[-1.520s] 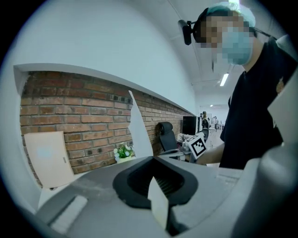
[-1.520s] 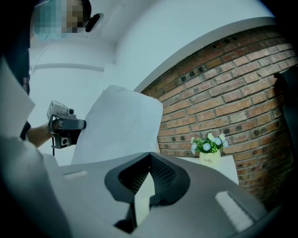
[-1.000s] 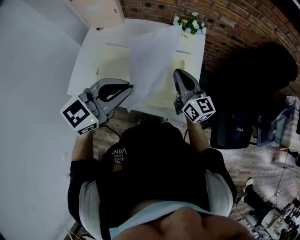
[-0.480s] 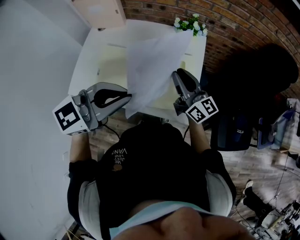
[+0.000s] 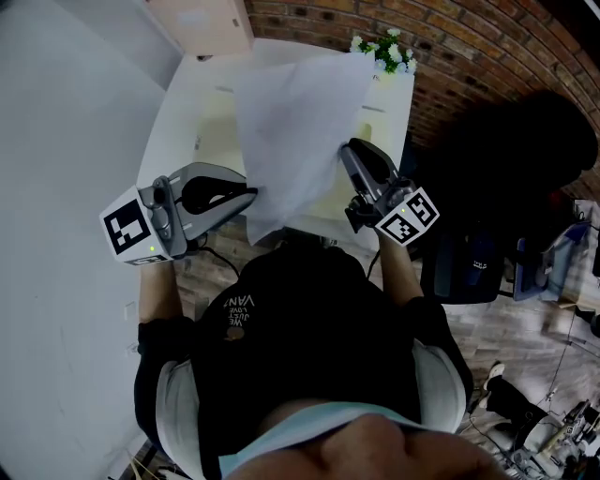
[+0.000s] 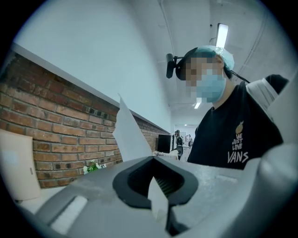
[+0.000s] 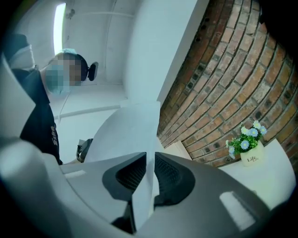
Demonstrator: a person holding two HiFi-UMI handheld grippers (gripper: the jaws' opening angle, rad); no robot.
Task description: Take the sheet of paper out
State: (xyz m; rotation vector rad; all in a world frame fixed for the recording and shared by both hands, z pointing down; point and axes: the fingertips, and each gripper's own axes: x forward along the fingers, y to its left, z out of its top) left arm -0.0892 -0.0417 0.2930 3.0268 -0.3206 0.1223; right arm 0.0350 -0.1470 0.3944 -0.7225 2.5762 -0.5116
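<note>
A white sheet of paper [image 5: 292,127] hangs in the air above the white table [image 5: 178,117], held by its two lower corners. My left gripper [image 5: 251,195] is shut on the lower left corner; in the left gripper view the paper [image 6: 129,135] rises from between the closed jaws of that gripper [image 6: 160,211]. My right gripper [image 5: 345,157] is shut on the right edge. In the right gripper view the sheet [image 7: 132,135] stands pinched between the ribbed pads of that gripper [image 7: 145,193]. The sheet hides much of the table behind it.
A pale yellow pad [image 5: 212,120] lies on the table under the sheet. A small pot of flowers [image 5: 384,49] stands at the table's far right corner against a brick wall [image 5: 469,47]. A dark chair [image 5: 469,262] is to the right, a light cabinet [image 5: 197,23] behind.
Both grippers have risen a little with the sheet. The left gripper has shifted left, and the sheet's top has swung leftwards and stands more spread out.
</note>
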